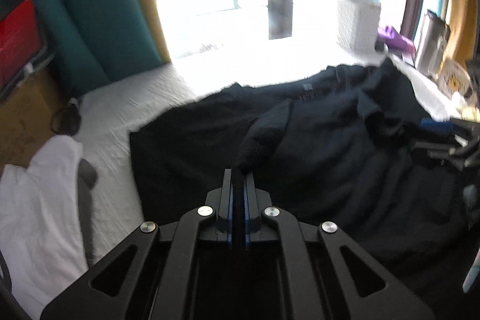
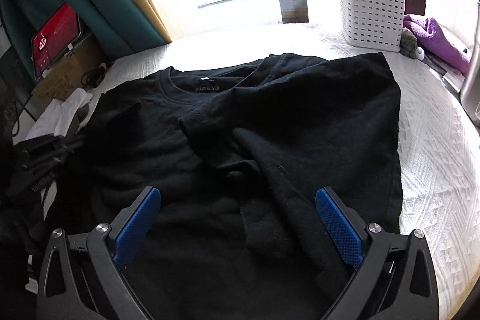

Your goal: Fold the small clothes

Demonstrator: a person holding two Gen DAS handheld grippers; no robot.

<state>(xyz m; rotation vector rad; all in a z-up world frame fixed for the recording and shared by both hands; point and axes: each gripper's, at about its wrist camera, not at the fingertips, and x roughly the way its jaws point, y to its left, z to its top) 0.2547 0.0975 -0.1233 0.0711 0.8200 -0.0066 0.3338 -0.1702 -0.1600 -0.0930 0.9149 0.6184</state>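
Note:
A black T-shirt (image 2: 300, 116) lies on the white bed cover (image 2: 435, 158), collar away from me, its right side folded over the middle. In the left wrist view my left gripper (image 1: 238, 176) is shut on a raised fold of the black T-shirt (image 1: 264, 128) and holds it above the rest of the shirt. My right gripper (image 2: 237, 194) is open and empty, just above the shirt's lower part, blue pads (image 2: 336, 224) wide apart. The right gripper also shows at the right edge of the left wrist view (image 1: 444, 137), and the left gripper at the left edge of the right wrist view (image 2: 45, 152).
A white slotted basket (image 2: 372, 11) stands at the back right, purple cloth (image 2: 435, 38) beside it. White cloth (image 2: 60, 113) lies at the bed's left edge, with a cardboard box (image 2: 66, 74) and a red item (image 2: 54, 35) beyond. A bright window is behind.

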